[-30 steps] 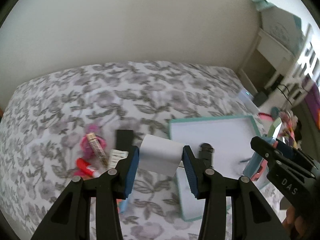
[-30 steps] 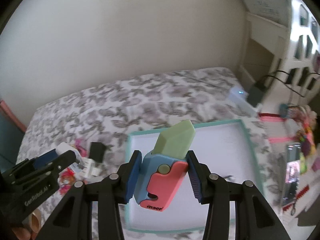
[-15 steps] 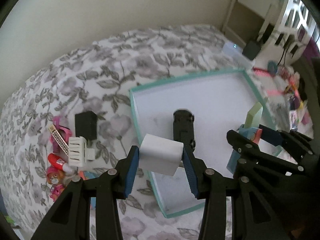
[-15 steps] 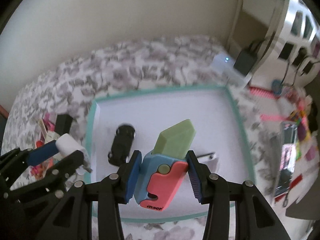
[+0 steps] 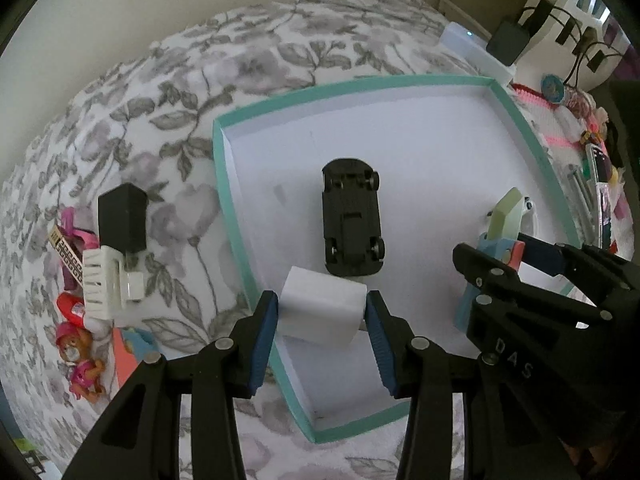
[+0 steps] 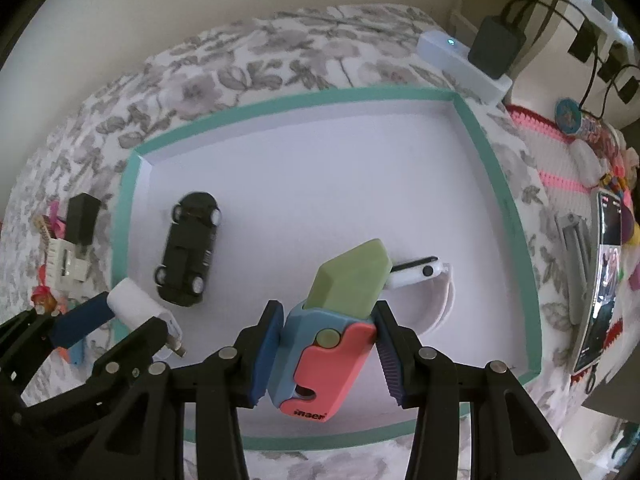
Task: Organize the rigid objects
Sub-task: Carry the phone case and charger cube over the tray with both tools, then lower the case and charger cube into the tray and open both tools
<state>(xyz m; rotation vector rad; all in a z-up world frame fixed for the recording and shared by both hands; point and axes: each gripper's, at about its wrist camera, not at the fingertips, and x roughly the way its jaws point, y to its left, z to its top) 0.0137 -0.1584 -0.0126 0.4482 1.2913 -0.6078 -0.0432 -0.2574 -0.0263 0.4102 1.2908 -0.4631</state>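
We held both grippers over a bed covered with a white cloth printed with grey flowers [image 5: 280, 40]. On it lay a wide shallow tray with a turquoise rim and a white floor [image 5: 224, 184]; our own black grippers cut off its near edge in both views.

Inside the tray a black toy car [image 5: 352, 216] lay upside down, wheels up, near the left wall. Further right we saw a white watch-like thing with a pale strap [image 6: 424, 276], half hidden behind what the right gripper carried, so we could not name it with certainty.

The left gripper [image 5: 322, 328] was clamped on a white rounded block, probably a charger plug [image 5: 322, 310], and held it above the near left corner of the tray, just beside the car. The right gripper [image 6: 326, 348] was gripping a toy knife with a blue and coral plastic body and a pale green blunt blade [image 6: 332, 320], above the near middle of the tray.

Outside the tray, on the left, lay a black box-shaped adapter [image 5: 122, 220] touching a white ribbed adapter [image 5: 102, 284]. Beside them small things lay in a heap: a red tube, a little bear figure [image 5: 76, 352], pink pieces. They overlapped and were hard to make out. At the right border more colourful things were blurred and cut off.
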